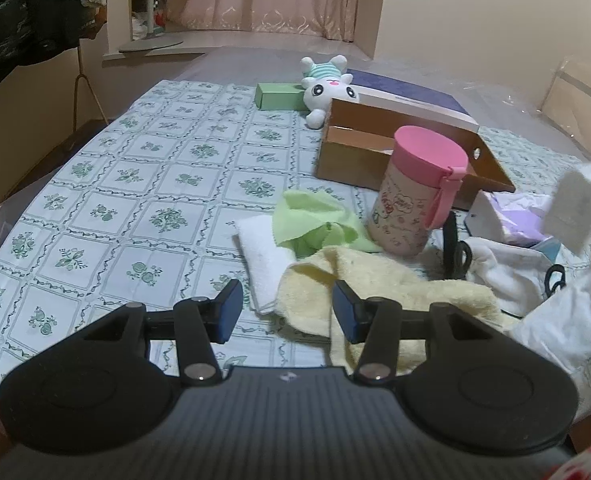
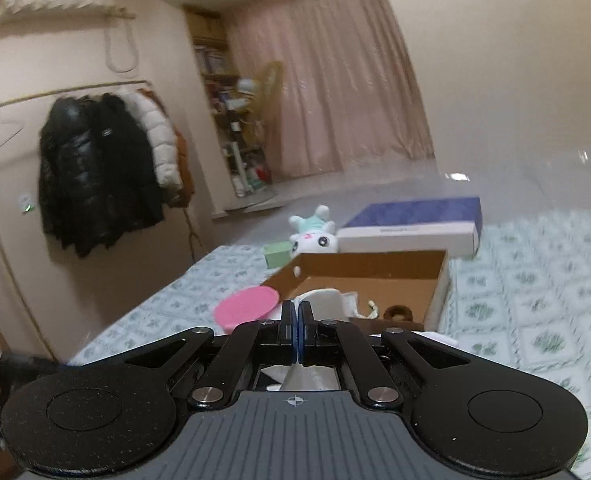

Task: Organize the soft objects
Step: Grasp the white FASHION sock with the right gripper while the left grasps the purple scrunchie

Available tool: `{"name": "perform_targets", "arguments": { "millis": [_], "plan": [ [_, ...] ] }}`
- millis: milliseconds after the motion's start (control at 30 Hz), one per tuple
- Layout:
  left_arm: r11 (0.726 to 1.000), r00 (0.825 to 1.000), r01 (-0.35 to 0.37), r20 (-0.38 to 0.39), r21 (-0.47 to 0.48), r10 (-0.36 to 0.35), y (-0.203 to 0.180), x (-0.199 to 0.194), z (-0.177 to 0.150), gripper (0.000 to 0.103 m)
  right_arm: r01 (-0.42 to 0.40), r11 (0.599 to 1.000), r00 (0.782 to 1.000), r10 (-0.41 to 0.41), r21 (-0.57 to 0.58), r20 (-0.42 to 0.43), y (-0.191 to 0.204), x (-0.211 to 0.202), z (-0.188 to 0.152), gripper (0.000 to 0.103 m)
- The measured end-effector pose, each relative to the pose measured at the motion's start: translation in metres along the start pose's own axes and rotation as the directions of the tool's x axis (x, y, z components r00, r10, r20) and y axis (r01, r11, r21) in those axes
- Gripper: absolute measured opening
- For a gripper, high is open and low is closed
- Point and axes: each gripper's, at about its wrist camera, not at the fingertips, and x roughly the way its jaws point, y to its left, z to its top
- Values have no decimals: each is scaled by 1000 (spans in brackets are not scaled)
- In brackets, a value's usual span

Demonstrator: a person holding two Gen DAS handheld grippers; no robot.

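Your left gripper hangs over the near edge of the flowered tablecloth with its jaws about half open and nothing between them; the blue pads stand apart, one over bare cloth, the other over the yellow towel. That towel lies crumpled just ahead of you, overlapping a folded white towel and touching a light green cloth bunched behind it. A pink-lidded canister stands upright just beside the green cloth, in front of the open cardboard box.

Your right gripper has its jaws pressed together, pad against pad, and a white cloth is pinched there (it shows below the pads in the right wrist view, and as a blurred white mass at the right edge of the left wrist view). Whether it is lifted clear of the table you cannot tell.

Beyond the box, a white plush toy lies on its back between a green carton and a blue-topped flat box. More white fabric and purple fabric are heaped to the right of the canister.
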Motion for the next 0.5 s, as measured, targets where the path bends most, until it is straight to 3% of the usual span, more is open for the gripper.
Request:
{"name": "perform_targets", "arguments": {
  "millis": [100, 200, 333, 500],
  "plan": [
    [1000, 1000, 7, -4, 7, -7, -5, -1, -1, 47, -25, 997, 996, 19, -70, -87, 6, -14, -17, 1],
    [1000, 1000, 15, -9, 11, -15, -9, 0, -2, 47, -52, 992, 968, 20, -119, -251, 14, -10, -47, 1],
    [999, 999, 33, -11, 19, -33, -16, -1, -3, 47, -37, 991, 880, -28, -128, -475, 19, 14, -92, 1],
    [997, 998, 60, -22, 41, -59, -26, -3, -6, 47, 31, 999, 799, -42, -30, -600, 6, 38, -124, 1]
  ]
}}
